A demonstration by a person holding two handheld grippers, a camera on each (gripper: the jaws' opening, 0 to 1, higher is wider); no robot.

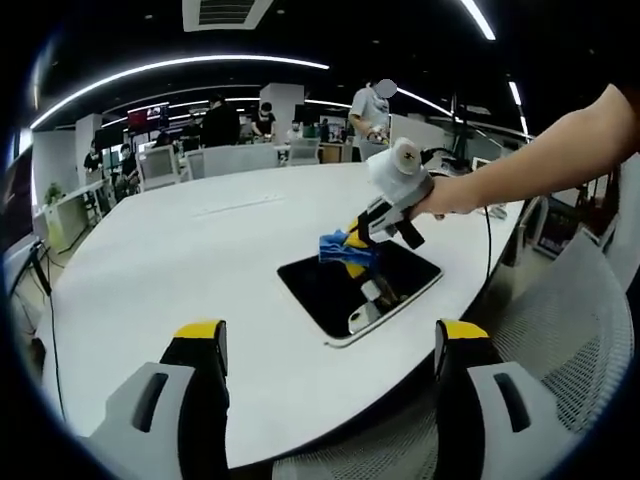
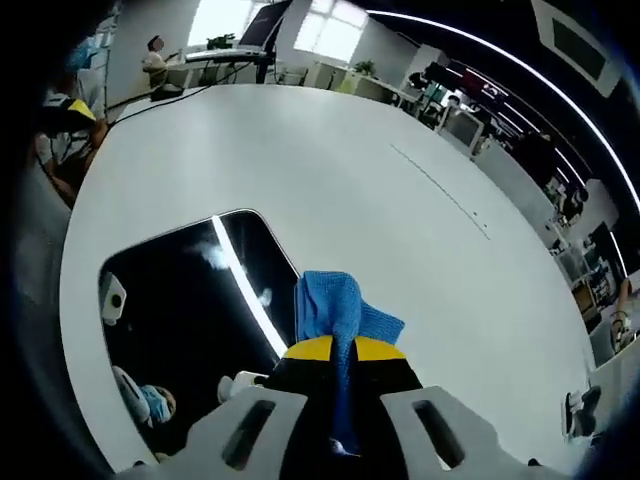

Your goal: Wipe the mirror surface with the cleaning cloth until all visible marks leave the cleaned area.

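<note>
Right gripper (image 2: 334,352): fingers clamped on blue cloth (image 2: 336,312), pressed against the mirror's (image 2: 180,300) edge. Mirror: flat on white bench (image 1: 200,260), near bench edge; faint smudges visible beside reflected light strip. Left gripper (image 1: 330,350): fingers apart, holding nothing, over the near bench edge, well apart from mirror.

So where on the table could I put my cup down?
The white table is bare on the far side of the mirror, and between the mirror and the left gripper. It's crowded at the mirror's far corner, where the right gripper presses the blue cloth.
</note>
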